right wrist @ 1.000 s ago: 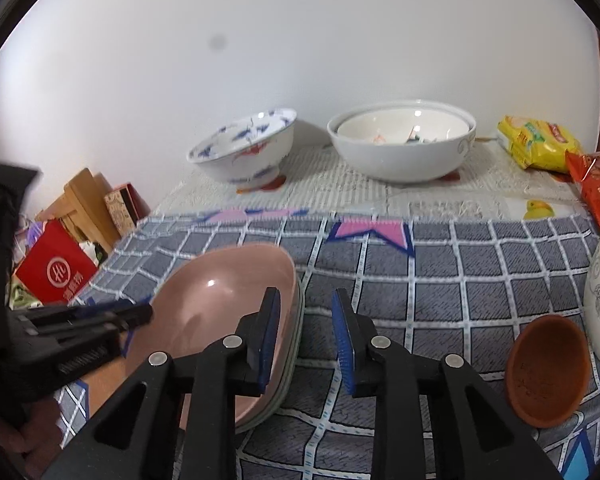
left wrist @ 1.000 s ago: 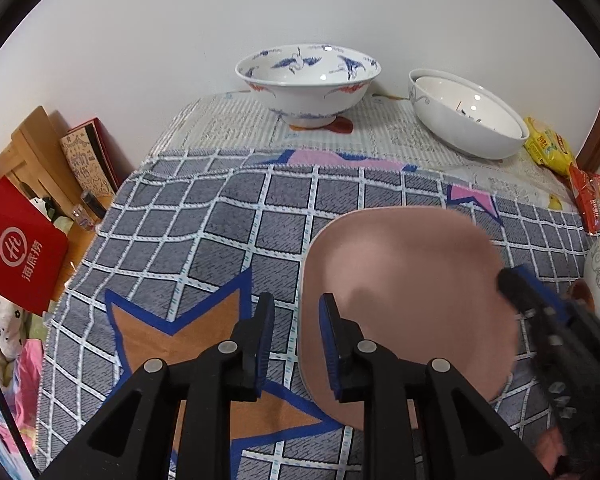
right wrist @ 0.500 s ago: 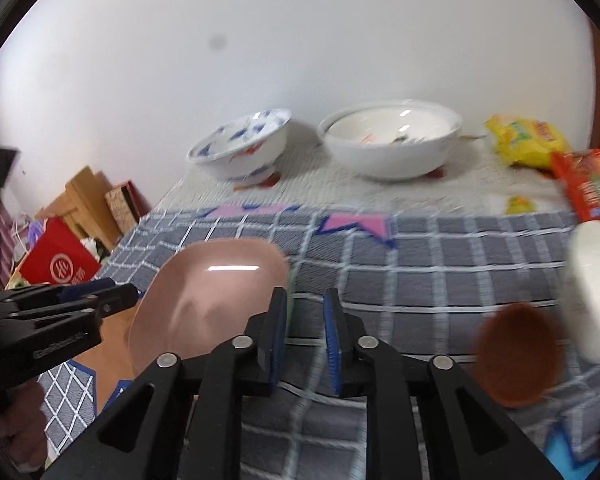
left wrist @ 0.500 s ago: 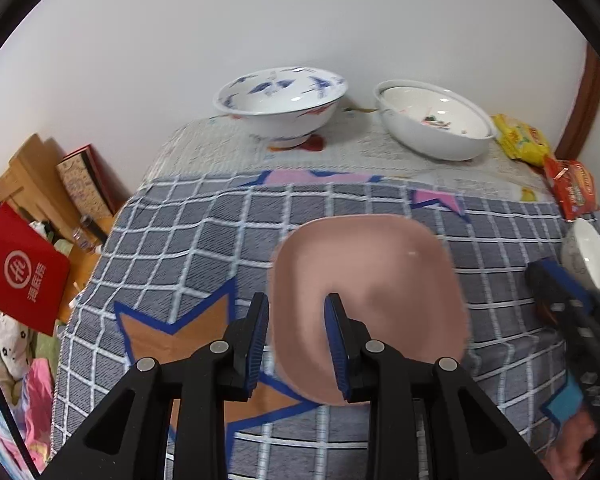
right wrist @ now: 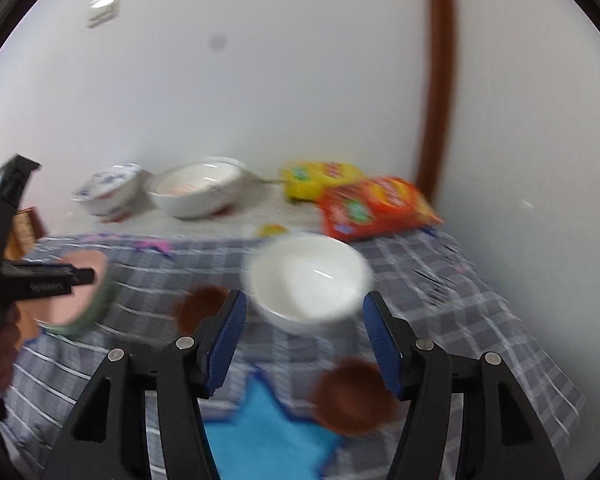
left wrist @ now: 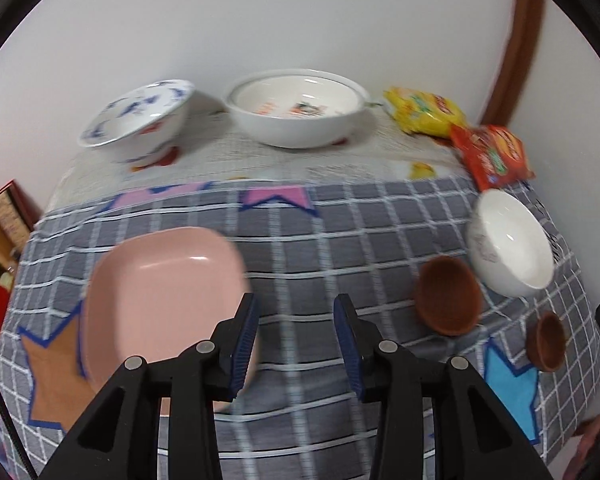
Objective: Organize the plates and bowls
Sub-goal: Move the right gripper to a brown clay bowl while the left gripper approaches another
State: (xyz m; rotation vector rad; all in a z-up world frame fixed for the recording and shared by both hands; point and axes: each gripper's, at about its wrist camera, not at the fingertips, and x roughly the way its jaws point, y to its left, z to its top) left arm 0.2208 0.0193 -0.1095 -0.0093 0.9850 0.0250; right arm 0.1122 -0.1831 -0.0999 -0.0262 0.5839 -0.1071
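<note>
1. Your left gripper (left wrist: pixel 296 336) is spread wide and holds nothing, over the checked cloth (left wrist: pixel 320 216) on the desk.
2. Your right gripper (right wrist: pixel 304 340) is spread wide, empty, facing the white bowl (right wrist: pixel 308 280).
3. The pink plate (left wrist: pixel 160 292) lies by the desk's left edge; two brown bowls (left wrist: pixel 448 300) sit near the right edge.

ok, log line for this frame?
left hand-held gripper: open, empty | right hand-held gripper: open, empty, facing white bowl | pink plate: on cloth
</note>
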